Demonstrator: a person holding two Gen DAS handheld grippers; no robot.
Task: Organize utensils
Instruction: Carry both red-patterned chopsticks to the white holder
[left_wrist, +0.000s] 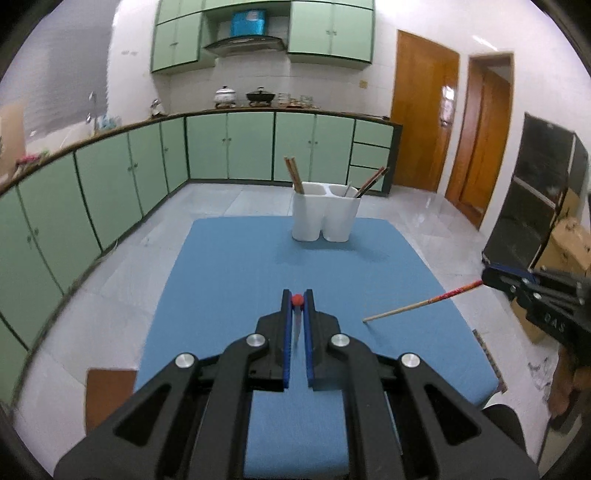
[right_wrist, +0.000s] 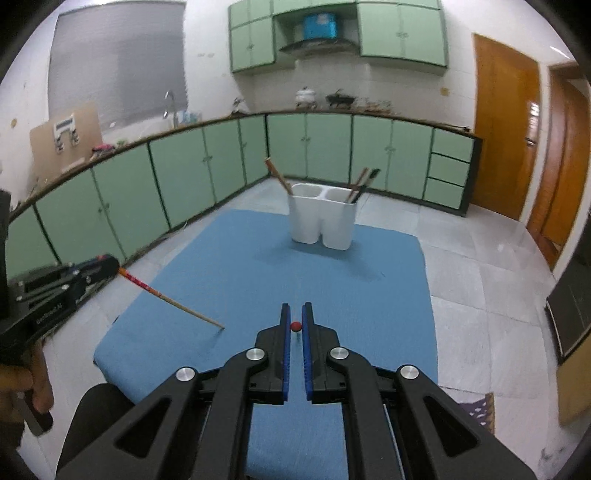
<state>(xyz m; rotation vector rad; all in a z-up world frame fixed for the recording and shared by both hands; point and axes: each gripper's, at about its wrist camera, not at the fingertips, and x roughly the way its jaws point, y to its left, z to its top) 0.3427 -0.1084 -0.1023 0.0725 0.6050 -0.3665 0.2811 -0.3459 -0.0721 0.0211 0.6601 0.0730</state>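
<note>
A white two-compartment holder (left_wrist: 325, 214) stands at the far side of the blue mat (left_wrist: 236, 280), with chopsticks in both cups; it also shows in the right wrist view (right_wrist: 321, 219). My left gripper (left_wrist: 297, 295) is shut on a chopstick seen end-on by its red tip (left_wrist: 297, 300). My right gripper (right_wrist: 295, 310) is shut on a red-tipped chopstick (right_wrist: 295, 326) the same way. Each view shows the other gripper at its edge, the right one (left_wrist: 491, 277) and the left one (right_wrist: 110, 264), holding a red-banded wooden chopstick (left_wrist: 417, 303) (right_wrist: 173, 301) whose thin end points down at the mat.
The mat (right_wrist: 258, 280) covers a small table on a tiled floor. Green cabinets (left_wrist: 229, 144) run along the back and left. Wooden doors (left_wrist: 424, 110) are at the right. Cardboard boxes (left_wrist: 569, 251) and a black rack (left_wrist: 535, 192) stand at the far right.
</note>
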